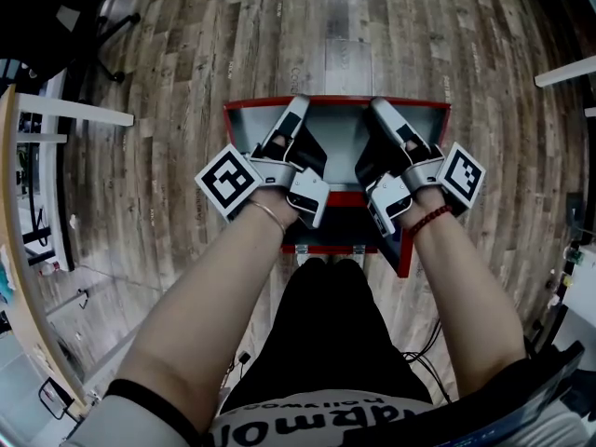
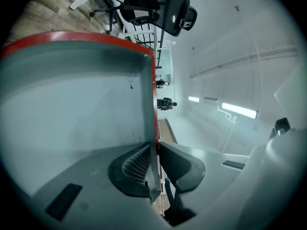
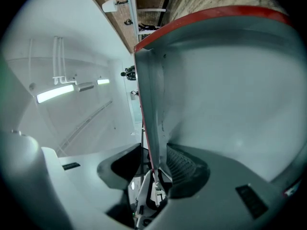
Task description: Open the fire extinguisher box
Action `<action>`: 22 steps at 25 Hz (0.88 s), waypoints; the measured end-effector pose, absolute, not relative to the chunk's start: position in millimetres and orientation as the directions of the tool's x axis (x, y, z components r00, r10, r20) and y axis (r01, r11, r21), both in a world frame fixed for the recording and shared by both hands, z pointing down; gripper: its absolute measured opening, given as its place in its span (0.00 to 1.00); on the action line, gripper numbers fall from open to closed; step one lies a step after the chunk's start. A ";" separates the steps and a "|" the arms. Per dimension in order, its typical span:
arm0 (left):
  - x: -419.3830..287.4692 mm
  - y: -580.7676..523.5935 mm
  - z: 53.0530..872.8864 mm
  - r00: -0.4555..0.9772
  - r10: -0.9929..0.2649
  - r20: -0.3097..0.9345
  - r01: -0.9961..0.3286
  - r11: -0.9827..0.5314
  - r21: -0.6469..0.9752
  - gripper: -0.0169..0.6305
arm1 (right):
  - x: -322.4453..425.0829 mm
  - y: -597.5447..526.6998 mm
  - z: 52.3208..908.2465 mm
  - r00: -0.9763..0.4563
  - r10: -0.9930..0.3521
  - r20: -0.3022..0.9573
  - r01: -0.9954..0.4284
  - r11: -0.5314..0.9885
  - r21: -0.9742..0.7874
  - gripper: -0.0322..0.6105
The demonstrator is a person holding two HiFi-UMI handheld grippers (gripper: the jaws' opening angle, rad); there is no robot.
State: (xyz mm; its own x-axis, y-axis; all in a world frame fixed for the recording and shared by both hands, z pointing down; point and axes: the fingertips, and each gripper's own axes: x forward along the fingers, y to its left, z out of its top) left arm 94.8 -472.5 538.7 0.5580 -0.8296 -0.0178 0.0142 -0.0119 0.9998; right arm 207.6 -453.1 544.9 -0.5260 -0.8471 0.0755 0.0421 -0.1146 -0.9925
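**At Floor Level: Fire Extinguisher Box With Its Lid Edges Between Two Hand-Held Grippers**

On the wooden floor (image 1: 186, 82), just ahead of the person's knees, the red fire extinguisher box (image 1: 407, 250) is being viewed from steeply above. Its lid (image 1: 340, 133) is being held raised, so that the grey inner face and the red rim along the far edge are being shown to the head view.

The left edge of the lid is being clamped by the left gripper (image 2: 154, 170). In the left gripper view the thin panel, grey on one face and red along its edge, is being pinched between the two pads with no gap on either side.

The right edge of the lid is being straddled by the right gripper (image 3: 152, 166). Its jaws are being held apart: the panel is standing between them, but a clear gap is being left between the panel and the outer pad, so no grip is being applied there.

Both grippers are being pointed away from the person, side by side, one at each side of the lid. A marker cube (image 1: 228, 180) is being carried outboard on the left gripper, and a second marker cube (image 1: 463, 175) on the right. A red bead bracelet (image 1: 430, 218) is being worn on the right wrist.
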 end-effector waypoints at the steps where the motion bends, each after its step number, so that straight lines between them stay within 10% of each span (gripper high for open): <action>1: 92.6 -471.1 539.1 0.552 -0.833 -0.014 0.012 -0.008 1.000 0.08 | 209.3 -450.2 546.5 -0.524 -0.847 0.087 0.040 -0.126 -0.991 0.28; 22: 89.7 -350.9 441.3 0.650 -0.760 -0.013 -0.066 -0.074 0.995 0.08 | 210.9 -332.1 436.8 -0.687 -0.727 -0.020 0.087 -0.055 -0.995 0.14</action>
State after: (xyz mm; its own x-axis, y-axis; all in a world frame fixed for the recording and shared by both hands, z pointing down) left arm 89.7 -350.9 441.3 0.6500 -0.7598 -0.0135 -0.0662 -0.0743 0.9950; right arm 210.9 -332.1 436.8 -0.6868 -0.7266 -0.0199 0.0870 -0.0551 -0.9947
